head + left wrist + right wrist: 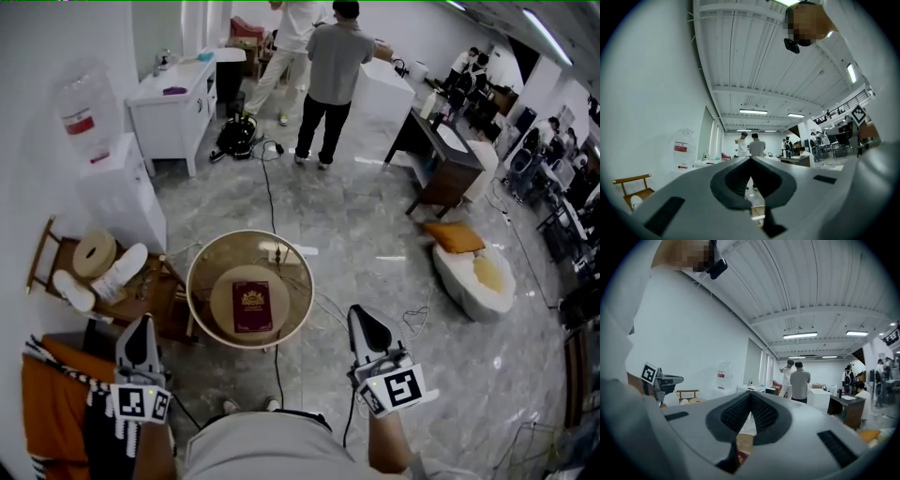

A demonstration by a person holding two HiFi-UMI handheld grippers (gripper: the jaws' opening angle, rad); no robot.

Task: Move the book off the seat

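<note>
While your left gripper [141, 323] and right gripper [360, 314] are squeezed closed and empty, the dark red hardcover book [251, 307] lies between them, mid-frame, long side up-down.

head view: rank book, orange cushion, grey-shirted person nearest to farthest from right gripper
1. book, on the round seat, left of the right gripper
2. orange cushion, on the white floor seat, right
3. grey-shirted person, standing at the far end
</note>
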